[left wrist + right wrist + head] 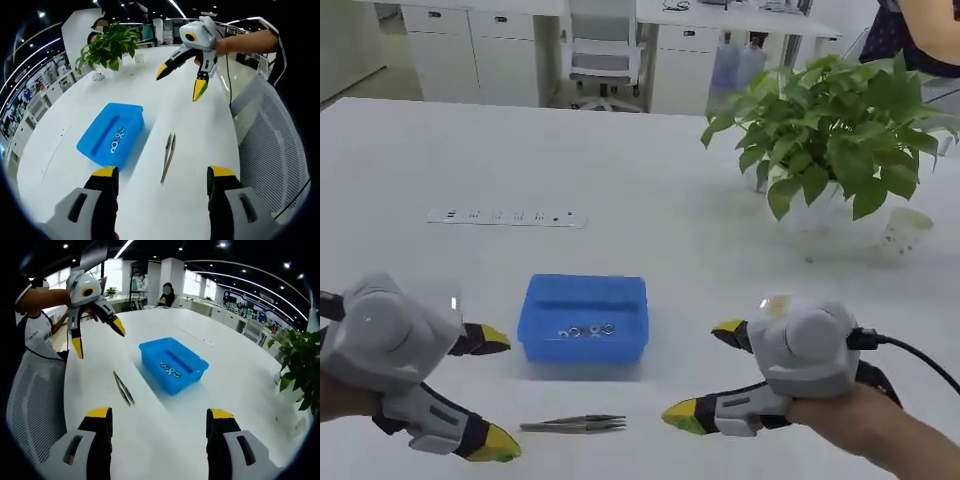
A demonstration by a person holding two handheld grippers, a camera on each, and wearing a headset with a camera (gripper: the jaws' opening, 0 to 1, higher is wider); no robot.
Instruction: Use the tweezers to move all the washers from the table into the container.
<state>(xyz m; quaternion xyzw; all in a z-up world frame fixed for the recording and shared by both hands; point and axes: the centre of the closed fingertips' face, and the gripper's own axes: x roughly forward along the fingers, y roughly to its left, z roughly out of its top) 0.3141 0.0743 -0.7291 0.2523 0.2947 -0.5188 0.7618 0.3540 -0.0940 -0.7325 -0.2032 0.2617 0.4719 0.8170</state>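
Left hand-held gripper [498,392] and right hand-held gripper [702,371] gape empty. Washers [588,331] sit in the container [580,298], tweezers [575,424] at its 6 o'clock.

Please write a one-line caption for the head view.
Open left gripper and open right gripper flank a blue plastic container holding small metal washers; thin steel tweezers lie on the white table.

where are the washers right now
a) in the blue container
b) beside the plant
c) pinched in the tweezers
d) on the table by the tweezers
a: the washers lie on the floor of the container, while the tweezers lie apart from it on the table, with nothing in their tips.
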